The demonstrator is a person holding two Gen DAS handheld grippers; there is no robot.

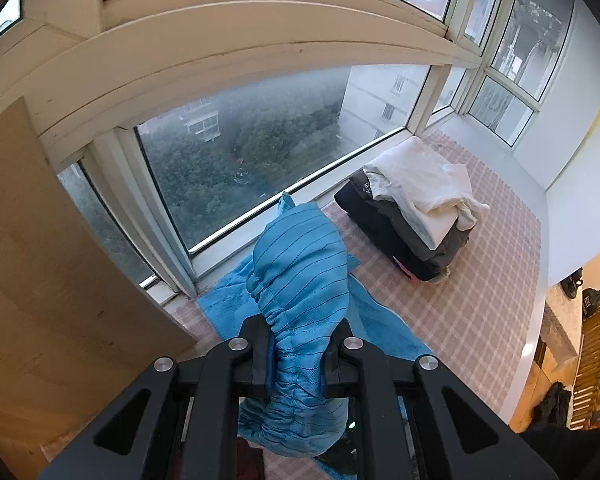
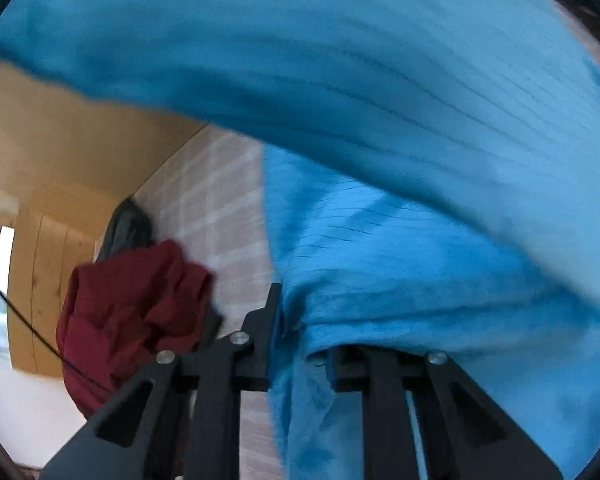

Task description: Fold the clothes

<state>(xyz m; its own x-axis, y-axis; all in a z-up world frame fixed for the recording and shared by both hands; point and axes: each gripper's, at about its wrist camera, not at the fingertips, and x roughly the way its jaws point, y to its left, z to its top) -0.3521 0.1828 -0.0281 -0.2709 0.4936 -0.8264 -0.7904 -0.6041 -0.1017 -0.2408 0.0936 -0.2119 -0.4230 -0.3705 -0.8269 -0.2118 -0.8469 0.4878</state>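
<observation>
Currently, with the left gripper [image 1: 298, 354] clamped on the gathered elastic edge of the blue garment [image 1: 300, 264] and the right gripper [image 2: 300, 332] apparently closed on more cloth above the checked mat [image 1: 480, 312], hold both edges level and taut.

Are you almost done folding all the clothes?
Partway, it seems. Done: a folded stack of dark and white clothes sits on the checked cloth by the window. In hand: the blue garment, gripped by both the left gripper and the right gripper, lifted and not folded yet. Left: a crumpled red garment and something dark behind it.
</observation>
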